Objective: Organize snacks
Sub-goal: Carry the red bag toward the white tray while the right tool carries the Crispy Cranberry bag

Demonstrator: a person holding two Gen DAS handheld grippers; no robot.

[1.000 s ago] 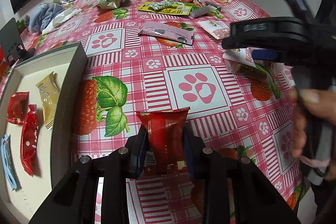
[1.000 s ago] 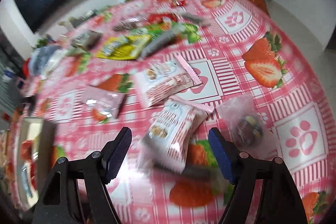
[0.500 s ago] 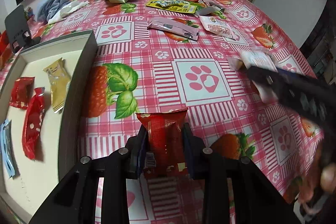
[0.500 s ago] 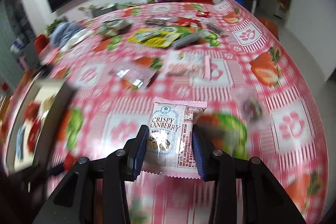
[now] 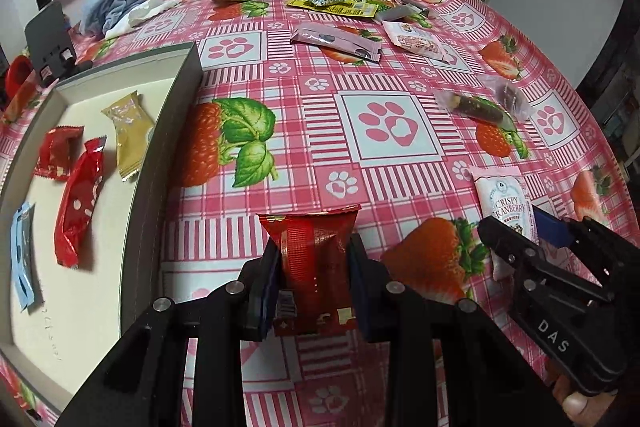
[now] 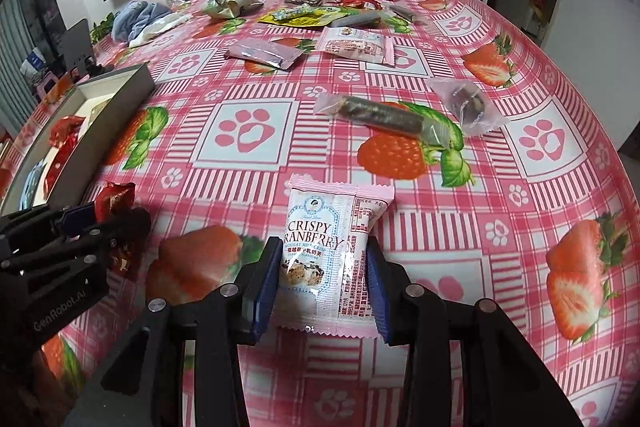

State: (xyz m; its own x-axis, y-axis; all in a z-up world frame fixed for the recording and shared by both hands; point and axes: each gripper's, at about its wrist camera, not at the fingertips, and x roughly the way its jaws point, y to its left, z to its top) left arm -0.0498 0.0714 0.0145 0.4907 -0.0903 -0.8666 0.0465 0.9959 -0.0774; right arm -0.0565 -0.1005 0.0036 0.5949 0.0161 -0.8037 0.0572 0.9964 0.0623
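- The left gripper (image 5: 312, 283) is nearly closed, its blue pads pinching a red snack packet (image 5: 312, 267): glossy crinkled foil with gold print and a crimped, serrated end.
- That packet's long axis runs along the fingers, pointing away from the camera. Its near end is cut off behind the black gripper frame.
- The right gripper (image 6: 324, 287) clamps a pink-and-white cranberry packet (image 6: 332, 255), a smooth, puffy plastic pillow with zigzag-cut seams. Its long axis also follows the fingers, printed face up and far end forward.
- Both packets are held above the bench (image 5: 392, 187), which is covered by a shiny pink checked cloth printed with paw marks and strawberries.
- A grey box (image 5: 160, 163) with upright walls and a pale floor stands just left of the red packet. In it lie two red foil sweets (image 5: 78, 195), a gold packet (image 5: 128, 135) and a blue one, the last partly cut by the picture edge.
- Well beyond the box, on the cloth, lie a dark bar in clear wrap (image 6: 380, 115) set crosswise, a round dark sweet in clear film (image 6: 468, 103), a silver-pink flat pouch (image 5: 336, 41) and a yellow pack (image 5: 336, 5).
- The farthest snacks are too small to name.
- Crumpled pale cloths (image 5: 120, 7) lie beyond the box's far end.
- A fingertip (image 5: 576, 403) shows under the right gripper's body; the rest of the hand is out of frame.
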